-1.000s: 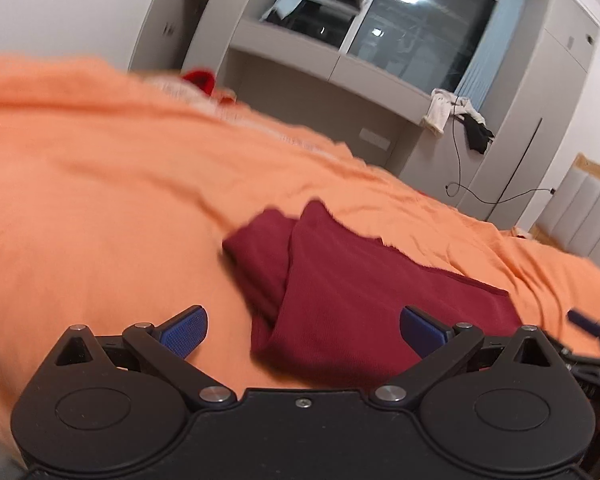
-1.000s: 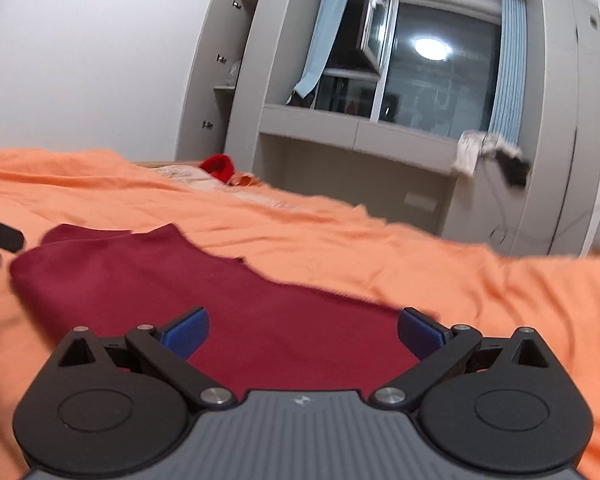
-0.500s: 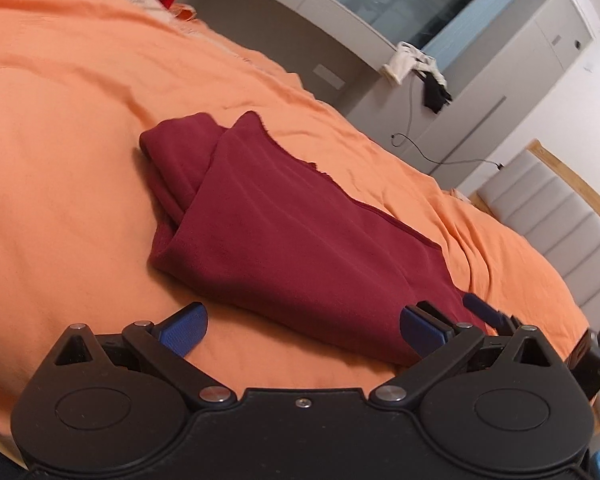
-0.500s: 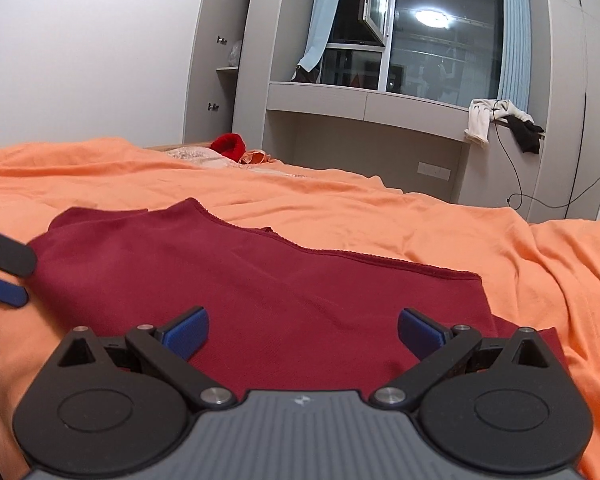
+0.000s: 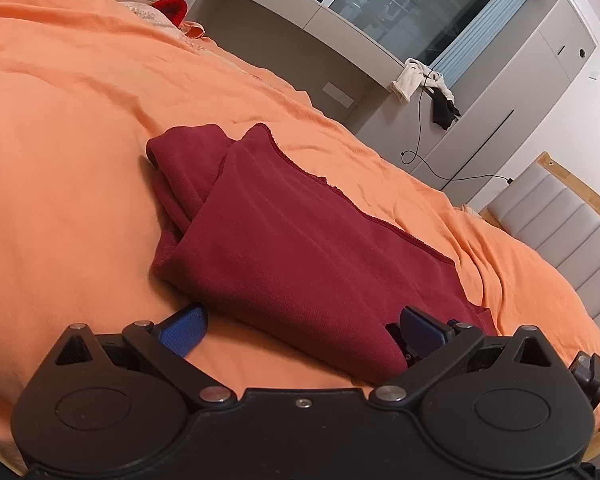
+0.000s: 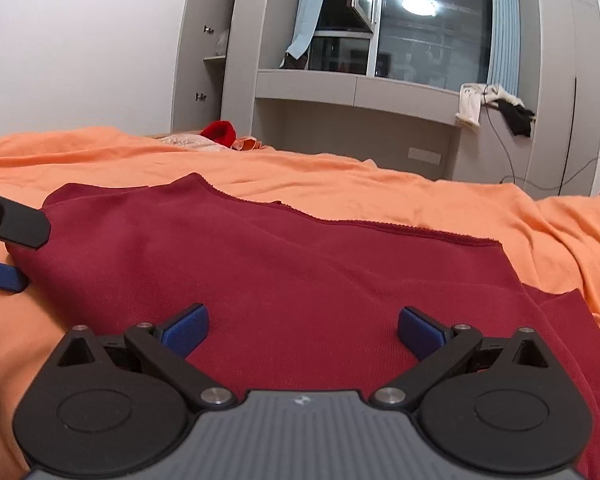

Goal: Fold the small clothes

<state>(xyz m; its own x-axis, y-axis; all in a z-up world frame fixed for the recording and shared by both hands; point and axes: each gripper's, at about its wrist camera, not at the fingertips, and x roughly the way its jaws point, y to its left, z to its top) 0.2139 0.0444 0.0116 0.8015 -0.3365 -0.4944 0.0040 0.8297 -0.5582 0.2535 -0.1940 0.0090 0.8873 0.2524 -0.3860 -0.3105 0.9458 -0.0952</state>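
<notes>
Dark red garment: soft fine-ribbed knit, folded into a flat slab, one raw wavy edge, a rolled bundle at its far end. Lies on a wrinkled orange bedspread; grey built-in cabinetry behind. Left gripper and right gripper: jaws spread wide, empty, garment's near edge between them.

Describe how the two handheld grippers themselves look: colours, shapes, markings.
The left gripper has a matt black body with two round black discs, black linkage arms on silver pivot pins, and textured blue finger pads. The right gripper matches it, but its centre plate is ribbed grey with a small pale logo. No cables or sleeves show.
</notes>
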